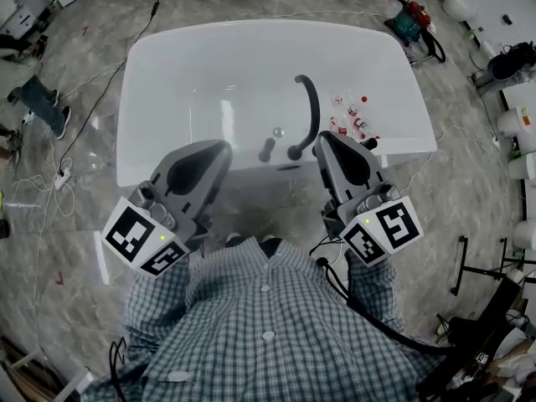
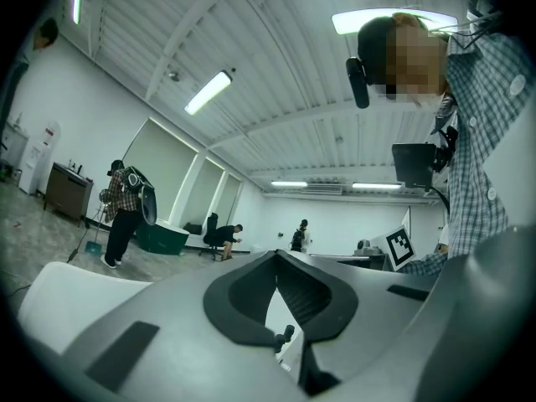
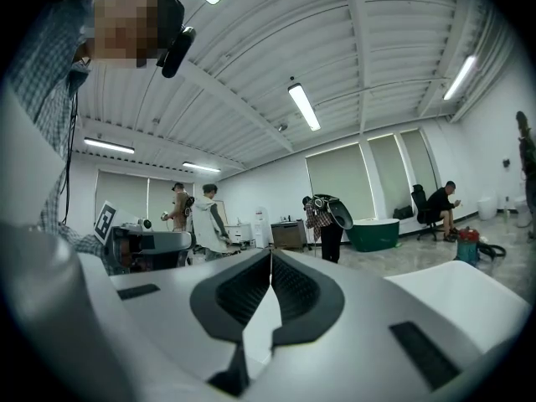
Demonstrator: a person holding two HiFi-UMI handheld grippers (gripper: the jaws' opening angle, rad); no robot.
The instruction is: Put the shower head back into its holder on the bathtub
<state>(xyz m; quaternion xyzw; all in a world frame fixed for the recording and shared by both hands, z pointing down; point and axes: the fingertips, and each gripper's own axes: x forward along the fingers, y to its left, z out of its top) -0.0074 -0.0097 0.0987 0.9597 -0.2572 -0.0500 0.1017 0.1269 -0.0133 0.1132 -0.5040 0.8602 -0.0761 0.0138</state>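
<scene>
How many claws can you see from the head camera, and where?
2. The left claw is lower left, the right claw lower right, both at the near rim of the bathtub. None seems hidden.

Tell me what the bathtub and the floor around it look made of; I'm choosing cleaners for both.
The bathtub looks like white glossy acrylic or enamel: its smooth, seamless surface carries soft light reflections. Which of the two cannot be told. The floor looks like polished stone or stone-look tile: grey-brown veining with a slight sheen. Real marble or ceramic cannot be told.
</scene>
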